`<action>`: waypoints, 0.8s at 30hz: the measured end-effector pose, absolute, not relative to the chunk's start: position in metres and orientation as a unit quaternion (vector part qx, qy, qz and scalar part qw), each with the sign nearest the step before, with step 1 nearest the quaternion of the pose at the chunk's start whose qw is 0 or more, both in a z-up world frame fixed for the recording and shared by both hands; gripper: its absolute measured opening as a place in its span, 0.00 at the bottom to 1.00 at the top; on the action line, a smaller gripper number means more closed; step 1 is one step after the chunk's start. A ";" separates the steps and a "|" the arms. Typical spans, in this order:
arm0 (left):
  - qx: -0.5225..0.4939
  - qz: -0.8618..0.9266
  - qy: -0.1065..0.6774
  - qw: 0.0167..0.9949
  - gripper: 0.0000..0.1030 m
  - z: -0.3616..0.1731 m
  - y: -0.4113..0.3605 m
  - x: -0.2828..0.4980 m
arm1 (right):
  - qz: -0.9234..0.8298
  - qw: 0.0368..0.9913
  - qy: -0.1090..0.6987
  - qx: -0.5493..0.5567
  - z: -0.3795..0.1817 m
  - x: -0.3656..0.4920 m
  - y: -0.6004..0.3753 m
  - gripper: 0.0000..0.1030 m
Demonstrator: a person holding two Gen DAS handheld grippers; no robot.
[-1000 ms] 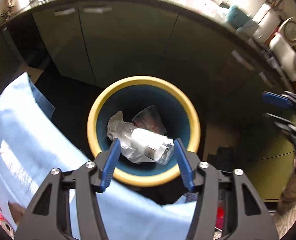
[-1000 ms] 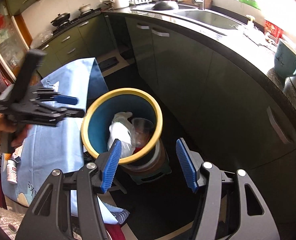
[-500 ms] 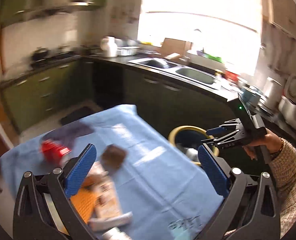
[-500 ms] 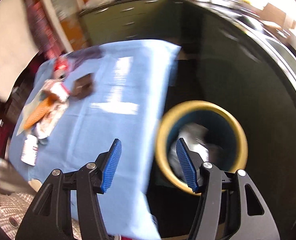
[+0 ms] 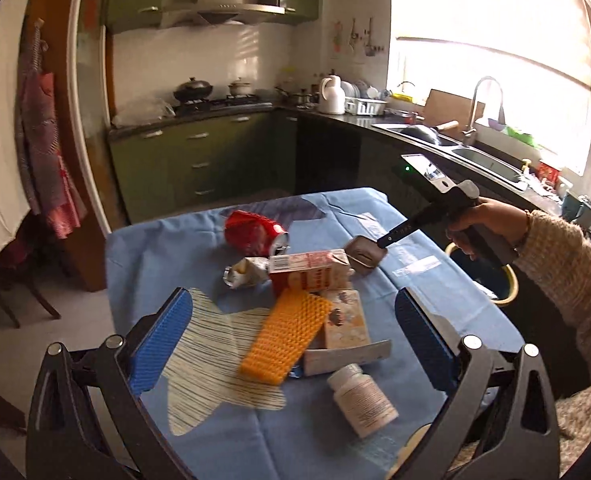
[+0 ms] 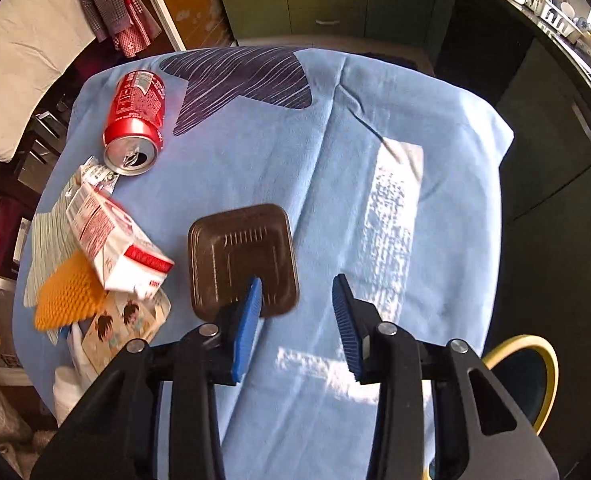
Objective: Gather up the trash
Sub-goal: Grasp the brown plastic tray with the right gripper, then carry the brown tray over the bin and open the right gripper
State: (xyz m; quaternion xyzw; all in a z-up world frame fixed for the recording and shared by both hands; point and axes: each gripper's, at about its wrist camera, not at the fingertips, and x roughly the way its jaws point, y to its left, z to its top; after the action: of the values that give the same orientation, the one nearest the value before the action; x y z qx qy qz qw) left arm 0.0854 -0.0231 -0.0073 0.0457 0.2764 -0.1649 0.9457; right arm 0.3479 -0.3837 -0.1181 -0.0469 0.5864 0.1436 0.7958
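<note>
Table w/ blue cloth (image 6: 335,128), trash not yet collected, listed L to R in right wrist view. Red can (image 6: 135,120) lying on its side, far left, mouth open toward camera; contents, if any, not visible. Just below it a crumpled foil wrapper (image 5: 245,272), partly under the red-and-white carton (image 6: 115,248), which is tilted and rests on the orange bumpy sheet (image 6: 69,292); carton top looks opened, inside not visible. A printed card pack (image 5: 343,320) and a white pill bottle (image 5: 363,398), cap on, lie nearest the left gripper (image 5: 295,344), which hovers over the pile w/ jaws wide, nothing btwn them. Centre: brown plastic tray (image 6: 243,256), looks to be upside down on the cloth, so holds nothing. Right gripper (image 6: 297,316) jaws moderately apart, empty; its left pad overlaps the tray's near edge, right pad over bare cloth, so the tray is not btwn the jaws. Far right, off the table edge and lower: yellow-rimmed bin (image 6: 523,344), only part in view, contents not visible. Risks, in my judgement: closing now would pinch one lip only, thin tray may flex and slip out, or cloth gets caught and dragged, shifting the pile. Can could roll if nudged and drip if not empty. Carton sits loose, likely to topple.
</note>
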 end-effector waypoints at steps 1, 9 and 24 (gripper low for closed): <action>0.047 -0.160 0.271 0.948 0.94 -0.008 -0.021 0.083 | 0.145 0.794 0.589 -0.045 -0.121 0.351 -0.383 0.31; 0.041 -0.168 0.272 0.947 0.94 -0.012 -0.019 0.078 | 0.133 0.781 0.608 -0.045 -0.143 0.364 -0.377 0.06; 0.040 -0.192 0.280 0.940 0.94 -0.020 -0.028 0.080 | 0.060 0.850 0.521 0.047 -0.061 0.260 -0.514 0.05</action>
State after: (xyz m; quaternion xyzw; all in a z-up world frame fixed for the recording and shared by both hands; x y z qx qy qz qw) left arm 0.0797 -0.0284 -0.0197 0.0400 0.2801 -0.1915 0.9398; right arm 0.2596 -0.5143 -0.0608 0.0469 0.5213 0.0599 0.8500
